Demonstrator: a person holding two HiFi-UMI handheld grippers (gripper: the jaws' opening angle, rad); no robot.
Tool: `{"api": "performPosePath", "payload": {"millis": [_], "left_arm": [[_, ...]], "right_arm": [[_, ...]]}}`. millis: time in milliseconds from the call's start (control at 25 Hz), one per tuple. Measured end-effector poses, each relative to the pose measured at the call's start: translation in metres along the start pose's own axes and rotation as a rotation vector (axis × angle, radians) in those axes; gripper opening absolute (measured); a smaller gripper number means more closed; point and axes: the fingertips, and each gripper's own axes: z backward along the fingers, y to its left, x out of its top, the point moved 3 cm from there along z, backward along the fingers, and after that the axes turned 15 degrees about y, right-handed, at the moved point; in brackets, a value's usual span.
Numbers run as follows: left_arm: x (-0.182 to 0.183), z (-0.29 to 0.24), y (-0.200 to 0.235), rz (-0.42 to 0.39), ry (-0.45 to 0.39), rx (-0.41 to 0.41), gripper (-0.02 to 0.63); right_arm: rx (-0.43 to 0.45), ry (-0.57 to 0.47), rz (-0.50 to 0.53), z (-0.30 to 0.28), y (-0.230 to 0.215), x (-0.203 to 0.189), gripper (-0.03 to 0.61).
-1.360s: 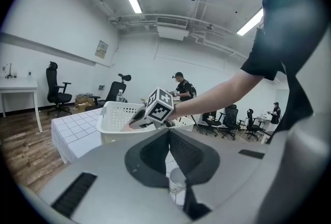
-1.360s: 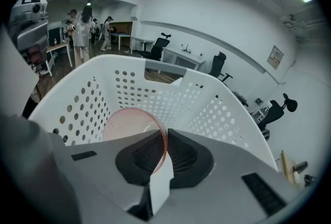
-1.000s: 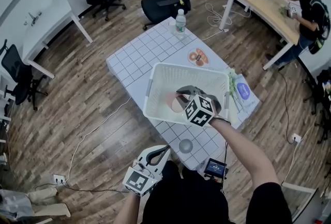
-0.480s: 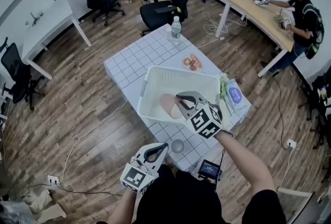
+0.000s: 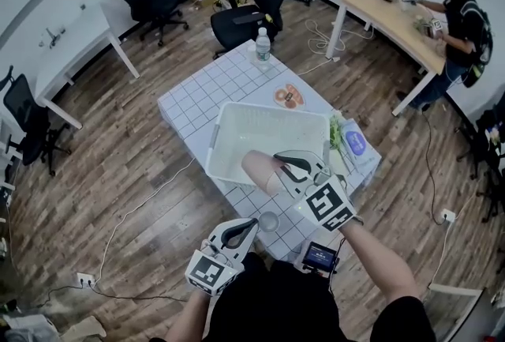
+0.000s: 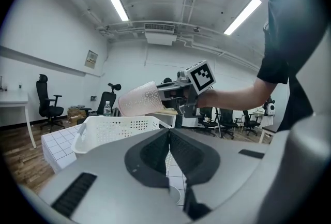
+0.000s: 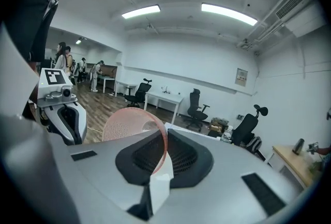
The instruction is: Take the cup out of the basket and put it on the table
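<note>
A pink translucent cup [image 5: 257, 169] lies tilted on its side in the air over the near rim of the white perforated basket [image 5: 237, 121]. My right gripper [image 5: 278, 172] is shut on the cup's rim. In the right gripper view the rim [image 7: 161, 141] passes between the closed jaws. From the left gripper view, the cup [image 6: 138, 100] hangs above the basket [image 6: 111, 129] with the right gripper [image 6: 178, 98] behind it. My left gripper [image 5: 234, 235] is shut and holds nothing, low in front of the table's near corner; its jaws [image 6: 168, 141] meet.
On the white gridded table [image 5: 207, 86] stand a water bottle [image 5: 262, 45], a plate of pastries [image 5: 286, 95], green vegetables [image 5: 334, 131], a blue packet [image 5: 354, 144] and a small grey bowl [image 5: 269, 221]. Office chairs and desks ring the room; a person stands far right.
My right gripper has lifted the pink cup up out of the basket's inside and drawn it toward the near rim. The left gripper has hardly moved.
</note>
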Motion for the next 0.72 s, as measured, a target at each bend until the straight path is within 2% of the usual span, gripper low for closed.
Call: {"api": "performPosePath", "payload": {"millis": [400, 720], "left_arm": [[0.006, -0.001, -0.010, 0.023, -0.022, 0.002, 0.009], [0.010, -0.011, -0.019, 0.022, -0.024, 0.008, 0.009]], "right_arm": [[0.003, -0.104, -0.100, 0.050, 0.019, -0.017, 0.034], [-0.017, -0.158, -0.250, 0.086, 0.018, -0.051, 0.034]]}}
